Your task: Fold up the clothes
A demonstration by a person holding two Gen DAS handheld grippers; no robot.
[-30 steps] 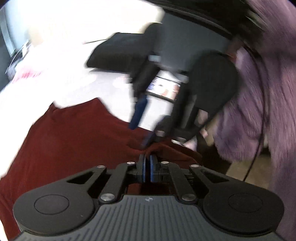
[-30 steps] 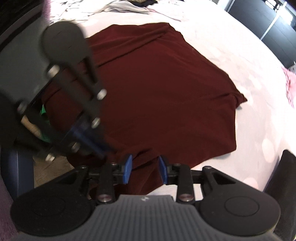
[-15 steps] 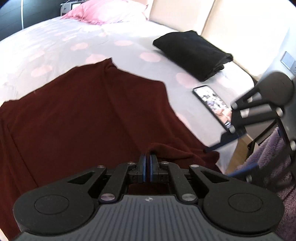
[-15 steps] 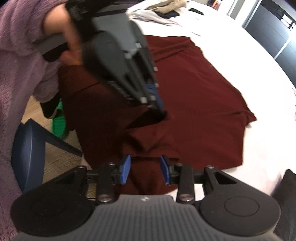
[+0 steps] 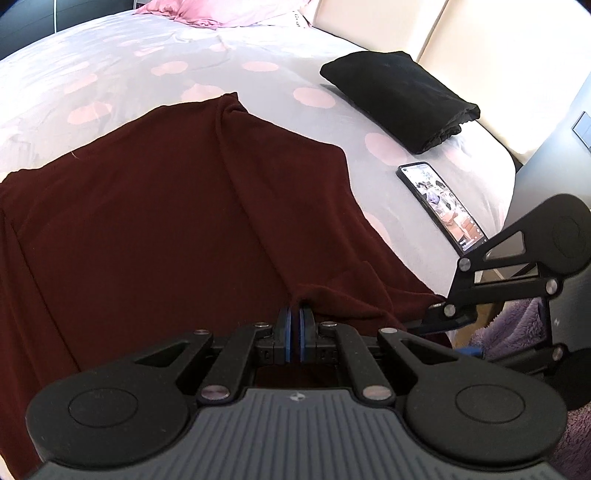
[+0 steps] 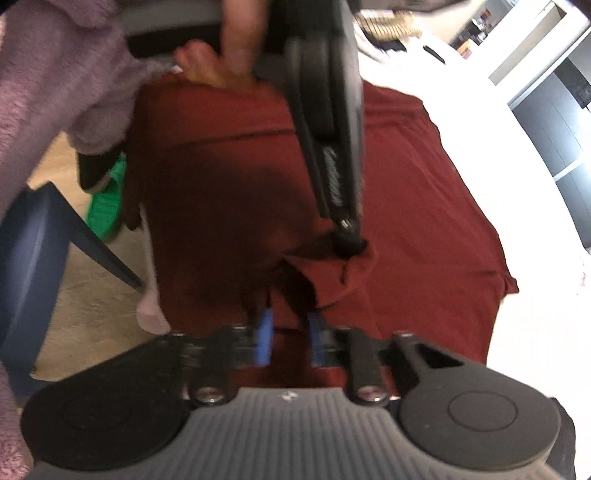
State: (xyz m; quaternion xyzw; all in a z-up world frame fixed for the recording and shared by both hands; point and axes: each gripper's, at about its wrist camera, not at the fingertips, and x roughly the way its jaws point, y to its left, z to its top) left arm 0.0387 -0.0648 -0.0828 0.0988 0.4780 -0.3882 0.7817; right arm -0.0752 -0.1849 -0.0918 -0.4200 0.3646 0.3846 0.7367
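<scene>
Maroon garment [image 5: 177, 221] pinched in left gripper [image 5: 294, 325] jaws; right gripper [image 6: 288, 332] jaws closing around its edge

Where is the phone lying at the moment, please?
In the left wrist view, the phone lies on the bed at right, between the folded black garment and the maroon garment.

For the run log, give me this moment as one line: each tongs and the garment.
left tongs: shut on maroon garment edge | right tongs: closing, garment fold between pads | garment: spread on bed, unfolded

Home bedroom: bed [image 5: 207, 51], pink pillow [image 5: 207, 11].
</scene>
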